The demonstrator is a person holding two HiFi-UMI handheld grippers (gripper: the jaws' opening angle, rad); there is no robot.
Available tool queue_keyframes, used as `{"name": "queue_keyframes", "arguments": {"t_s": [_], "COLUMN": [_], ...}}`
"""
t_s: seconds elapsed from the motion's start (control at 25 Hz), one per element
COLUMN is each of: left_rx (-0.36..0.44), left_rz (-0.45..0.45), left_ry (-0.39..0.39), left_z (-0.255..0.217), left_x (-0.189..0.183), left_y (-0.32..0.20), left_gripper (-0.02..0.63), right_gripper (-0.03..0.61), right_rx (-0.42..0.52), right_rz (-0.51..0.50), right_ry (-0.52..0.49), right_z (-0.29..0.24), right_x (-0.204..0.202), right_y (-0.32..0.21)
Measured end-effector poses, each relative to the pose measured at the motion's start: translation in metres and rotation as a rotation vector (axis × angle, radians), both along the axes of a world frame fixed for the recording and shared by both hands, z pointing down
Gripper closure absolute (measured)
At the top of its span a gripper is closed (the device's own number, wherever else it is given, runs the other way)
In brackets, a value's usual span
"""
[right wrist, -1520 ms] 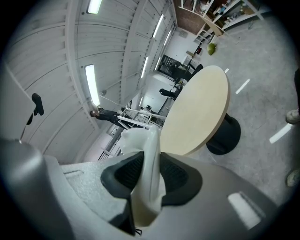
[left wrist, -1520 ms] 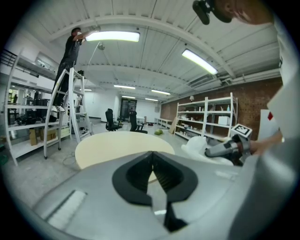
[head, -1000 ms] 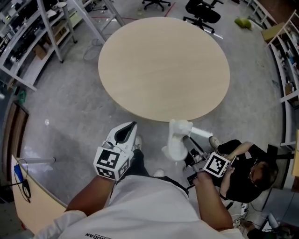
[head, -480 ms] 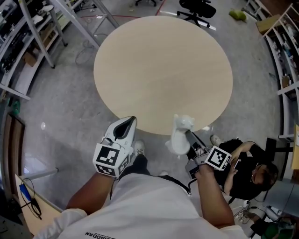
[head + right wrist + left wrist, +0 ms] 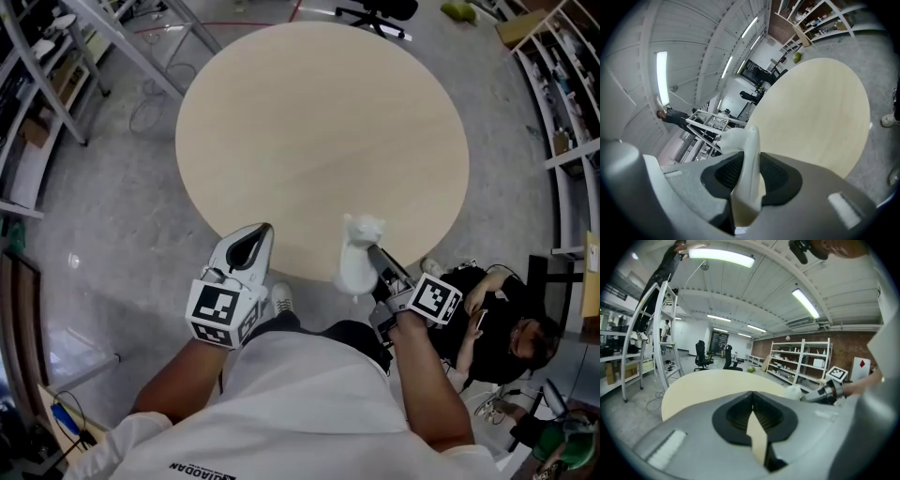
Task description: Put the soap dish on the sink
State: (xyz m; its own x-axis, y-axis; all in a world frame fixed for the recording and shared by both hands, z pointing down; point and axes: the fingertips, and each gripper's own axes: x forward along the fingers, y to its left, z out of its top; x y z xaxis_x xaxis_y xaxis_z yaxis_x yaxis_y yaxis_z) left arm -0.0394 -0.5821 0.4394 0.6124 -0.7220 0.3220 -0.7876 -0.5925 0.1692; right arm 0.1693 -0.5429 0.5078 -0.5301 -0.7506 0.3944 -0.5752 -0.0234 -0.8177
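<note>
Soap dish (image 5: 356, 264) in right gripper (image 5: 749, 174), shirt lettering (image 5: 208, 472) cropped

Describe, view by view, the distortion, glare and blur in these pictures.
Head view: wide-angle bending bows the shelving at the edges; light even, round table sharp. Left gripper view: fisheye circle with black corners; ceiling strip light glares. Right gripper view: same fisheye circle; the soap dish, close to the lens, is soft.

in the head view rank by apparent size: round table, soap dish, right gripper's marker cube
1. round table, by far the largest
2-3. soap dish and marker cube look about alike, so unranked
</note>
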Motion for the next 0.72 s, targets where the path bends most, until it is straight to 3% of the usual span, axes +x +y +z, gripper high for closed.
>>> {"name": "queue_keyframes", "arguments": {"t_s": [0.4,0.72], "left_rx": [-0.045,-0.110], "left_rz": [0.013,-0.044], "left_ry": [-0.002,-0.033], "left_z": [0.011,0.038], "left_x": [0.016,0.029], "left_y": [-0.020,-0.027], "left_gripper": [0.606,0.606], "right_gripper": [0.466,0.466], "right_rx": [-0.029,-0.136], "right_rz": [-0.025,-0.063], "right_ry": [0.008,-0.007], "right_z": [0.014,0.069], "right_x": [0.002,0.006], "right_y": [-0.030,-0.062]}}
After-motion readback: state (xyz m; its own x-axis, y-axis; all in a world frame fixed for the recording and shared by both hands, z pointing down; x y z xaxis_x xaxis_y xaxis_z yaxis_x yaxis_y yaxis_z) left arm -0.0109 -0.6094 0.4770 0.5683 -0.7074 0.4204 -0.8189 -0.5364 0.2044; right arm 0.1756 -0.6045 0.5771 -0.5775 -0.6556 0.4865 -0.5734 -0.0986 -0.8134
